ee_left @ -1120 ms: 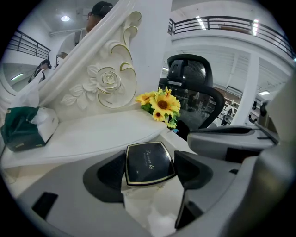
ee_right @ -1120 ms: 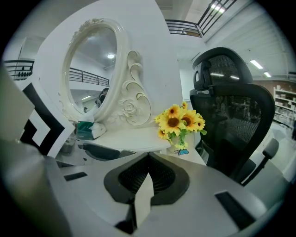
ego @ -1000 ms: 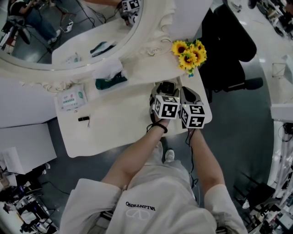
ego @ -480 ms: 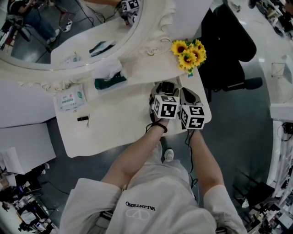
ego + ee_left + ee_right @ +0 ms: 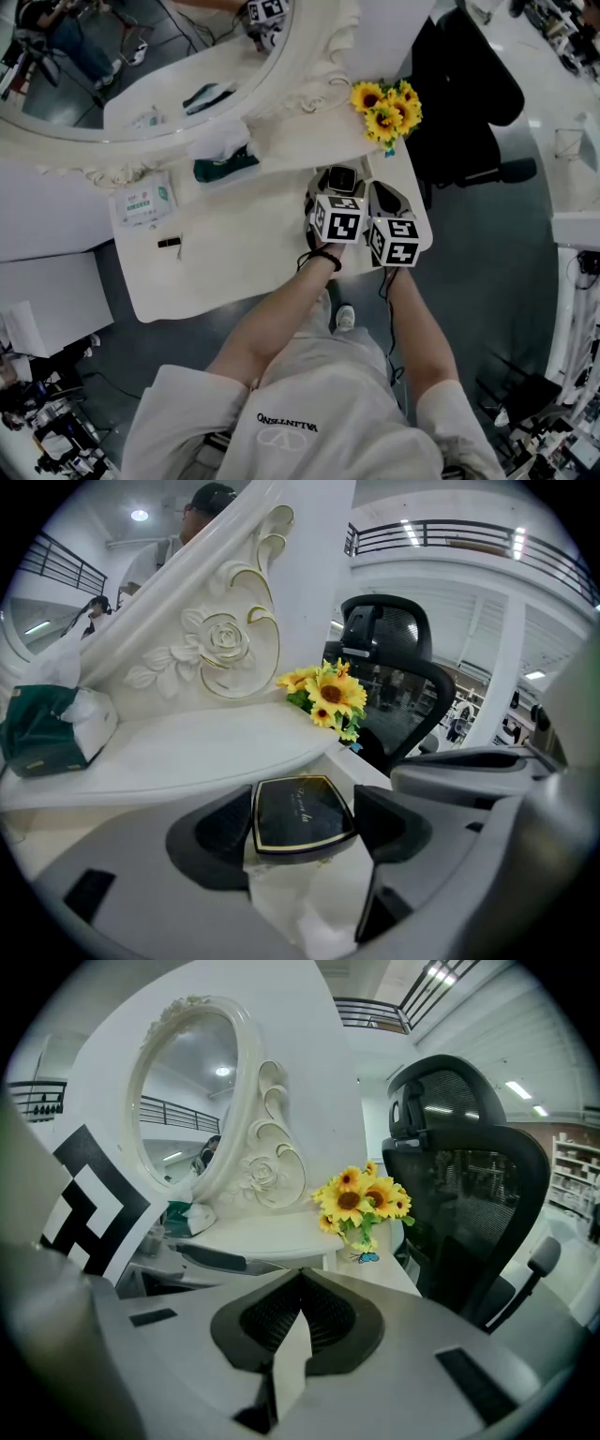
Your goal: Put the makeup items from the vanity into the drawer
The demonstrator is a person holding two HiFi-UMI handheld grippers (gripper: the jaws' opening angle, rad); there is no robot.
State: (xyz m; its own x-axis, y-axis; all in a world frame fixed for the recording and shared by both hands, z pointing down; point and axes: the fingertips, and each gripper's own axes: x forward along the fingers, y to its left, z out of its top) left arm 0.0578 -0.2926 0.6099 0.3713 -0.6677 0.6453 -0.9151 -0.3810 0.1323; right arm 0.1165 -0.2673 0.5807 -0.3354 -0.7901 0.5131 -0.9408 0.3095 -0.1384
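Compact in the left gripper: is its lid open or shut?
Shut. The compact, clamped in the left gripper, shows its gold-trimmed lid lying flat down.

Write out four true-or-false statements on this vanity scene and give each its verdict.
1. The left claw grips a black compact. True.
2. The right claw is wide open. False: its jaws are together with nothing between them.
3. The sunflowers lie on the floor. False: they stand at a corner of the vanity.
4. A green tissue box sits by the mirror. True.
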